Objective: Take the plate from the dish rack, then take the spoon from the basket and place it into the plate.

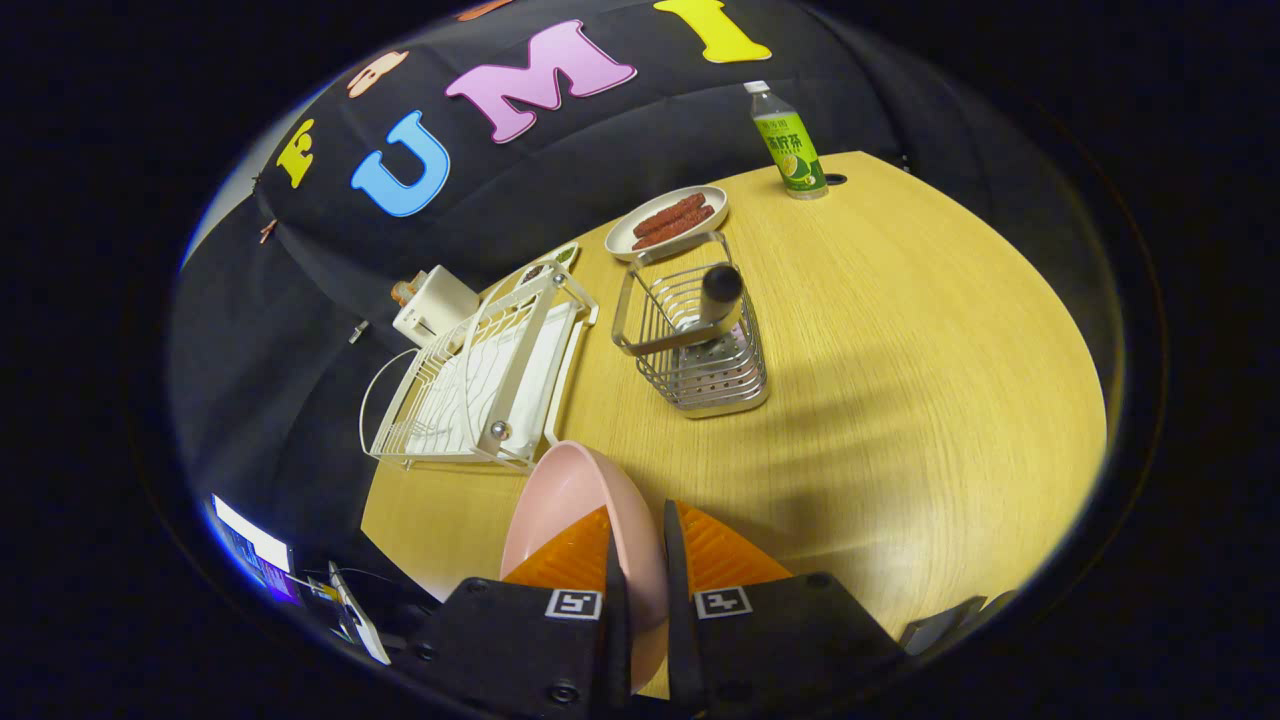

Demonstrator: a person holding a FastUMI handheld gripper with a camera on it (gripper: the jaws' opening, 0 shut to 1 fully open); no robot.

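Note:
My gripper is shut on the rim of a pink plate, which stands on edge between the fingers, lifted above the wooden table. Beyond the fingers and to the left sits the white wire dish rack, with nothing in its slots. Straight ahead stands a metal wire basket with the dark handle of the spoon sticking up out of it.
A white oval plate with sausages lies beyond the basket. A green-labelled bottle stands at the far table edge. A white box sits behind the rack. Open tabletop stretches to the right of the basket.

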